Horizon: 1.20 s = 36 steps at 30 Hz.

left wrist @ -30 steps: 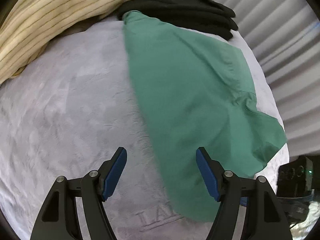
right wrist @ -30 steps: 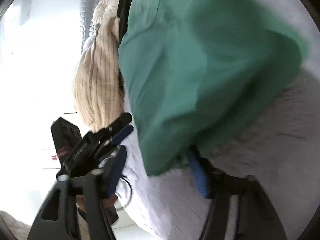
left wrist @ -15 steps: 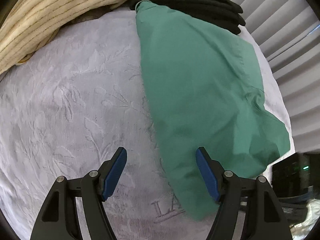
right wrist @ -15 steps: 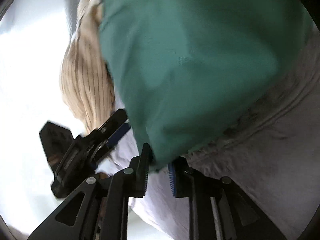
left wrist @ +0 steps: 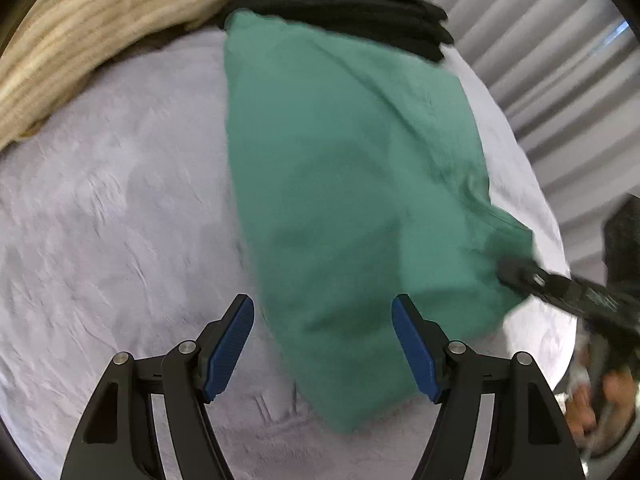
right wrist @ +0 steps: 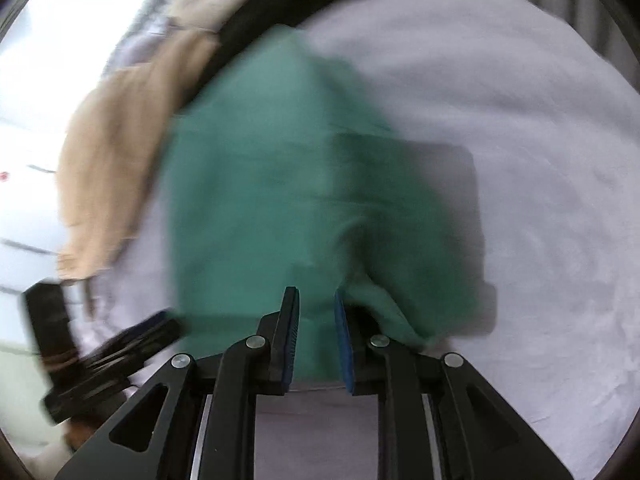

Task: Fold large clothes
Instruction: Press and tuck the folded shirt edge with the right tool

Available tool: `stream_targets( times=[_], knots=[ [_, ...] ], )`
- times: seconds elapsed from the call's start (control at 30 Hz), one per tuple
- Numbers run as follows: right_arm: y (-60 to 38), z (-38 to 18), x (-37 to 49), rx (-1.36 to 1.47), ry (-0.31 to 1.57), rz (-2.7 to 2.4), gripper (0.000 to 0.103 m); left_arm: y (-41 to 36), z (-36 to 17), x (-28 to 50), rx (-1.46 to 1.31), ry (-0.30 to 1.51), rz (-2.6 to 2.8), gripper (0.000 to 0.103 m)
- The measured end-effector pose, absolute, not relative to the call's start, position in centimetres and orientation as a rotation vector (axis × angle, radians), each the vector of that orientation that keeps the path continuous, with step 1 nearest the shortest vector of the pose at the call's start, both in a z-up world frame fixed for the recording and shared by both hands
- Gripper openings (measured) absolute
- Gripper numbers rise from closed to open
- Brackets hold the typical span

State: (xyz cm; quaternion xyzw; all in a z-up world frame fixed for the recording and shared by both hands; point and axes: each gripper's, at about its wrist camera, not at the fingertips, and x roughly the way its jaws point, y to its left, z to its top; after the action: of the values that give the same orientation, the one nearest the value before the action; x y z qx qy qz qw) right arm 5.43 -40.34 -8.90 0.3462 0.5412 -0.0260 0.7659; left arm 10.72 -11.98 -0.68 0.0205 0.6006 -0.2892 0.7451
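A green garment (left wrist: 352, 200), folded lengthways, lies on the pale embossed bed cover (left wrist: 120, 220). My left gripper (left wrist: 324, 344) hovers open over the garment's near end, its blue pads apart on either side of the left edge and gripping nothing. My right gripper (right wrist: 316, 320) is at the garment's (right wrist: 260, 200) near right corner. Its jaws are closing to a narrow gap with green cloth between them, and some cloth bunches beside the right finger. In the left wrist view the right gripper (left wrist: 520, 276) reaches in onto that corner.
Beige striped cloth (left wrist: 100, 20) and a stack of black clothes (left wrist: 352, 8) lie at the far end of the bed. A ribbed grey wall (left wrist: 560, 60) runs along the right side. A hand (left wrist: 600, 400) shows at the lower right.
The right gripper's jaws went from wide apart to a narrow gap on the green cloth, and its view swung round over the garment. It now shows in the left wrist view.
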Motion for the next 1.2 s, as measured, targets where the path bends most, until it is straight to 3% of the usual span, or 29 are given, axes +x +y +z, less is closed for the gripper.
stream_targets(
  times=[0.03, 0.07, 0.1, 0.23, 0.27, 0.3, 0.43, 0.47, 0.53, 0.57, 0.63, 0.73, 0.83, 0.87, 0.9, 1.2],
  knots=[
    [-41.2, -10.9, 4.9, 0.785, 1.209, -0.085, 0.011, -11.9, -1.7, 10.0, 0.069, 1.330, -0.634, 0.073],
    [-41.9, -12.5, 3.9, 0.826, 1.225, -0.094, 0.003, -11.7, -2.3, 9.6, 0.066, 1.337, -0.640, 0.078],
    [-43.0, -14.2, 2.6, 0.909, 1.232, -0.088, 0.000, -11.4, -2.9, 9.2, 0.053, 1.341, -0.642, 0.084],
    [-43.9, -13.6, 1.7, 0.991, 1.184, -0.065, 0.000, -10.6, -3.7, 9.1, 0.027, 1.325, -0.638, 0.088],
    [-44.3, -13.0, 1.3, 0.990, 1.165, -0.044, 0.007, -10.7, -3.6, 9.2, 0.032, 1.326, -0.637, 0.088],
    [-44.3, -12.5, 1.3, 0.993, 1.136, -0.010, 0.007, -10.6, -3.6, 9.2, 0.040, 1.324, -0.640, 0.088],
    [-43.9, -7.2, 2.5, 0.931, 1.016, 0.115, 0.007, -10.9, -3.2, 9.3, 0.080, 1.307, -0.645, 0.088],
    [-43.6, -6.4, 3.6, 0.892, 1.016, 0.122, 0.011, -10.9, -3.2, 9.3, 0.077, 1.311, -0.644, 0.088],
    [-43.6, -5.8, 4.9, 0.824, 1.019, 0.120, 0.034, -11.3, -3.4, 9.4, 0.068, 1.319, -0.641, 0.088],
    [-44.1, -5.4, 5.7, 0.785, 1.026, 0.095, 0.059, -11.3, -3.4, 9.5, 0.063, 1.321, -0.638, 0.088],
    [-43.9, -6.1, 8.6, 0.725, 1.036, 0.045, 0.064, -11.4, -3.4, 9.4, 0.059, 1.324, -0.635, 0.088],
    [-44.6, -7.6, 11.9, 0.710, 1.086, -0.010, 0.056, -11.5, -3.3, 9.3, 0.067, 1.318, -0.630, 0.088],
    [-45.2, -8.4, 13.7, 0.678, 1.132, -0.006, 0.040, -11.5, -3.4, 9.1, 0.065, 1.318, -0.623, 0.088],
    [-45.4, -8.4, 13.5, 0.667, 1.138, 0.001, 0.018, -11.4, -3.4, 9.0, 0.063, 1.319, -0.621, 0.088],
    [-45.3, -8.6, 14.0, 0.674, 1.144, 0.016, 0.013, -11.3, -3.4, 8.9, 0.060, 1.319, -0.619, 0.088],
    [-47.2, -13.0, 17.2, 0.812, 1.174, -0.053, 0.011, -12.1, -3.2, 8.6, 0.068, 1.317, -0.624, 0.088]
  ],
)
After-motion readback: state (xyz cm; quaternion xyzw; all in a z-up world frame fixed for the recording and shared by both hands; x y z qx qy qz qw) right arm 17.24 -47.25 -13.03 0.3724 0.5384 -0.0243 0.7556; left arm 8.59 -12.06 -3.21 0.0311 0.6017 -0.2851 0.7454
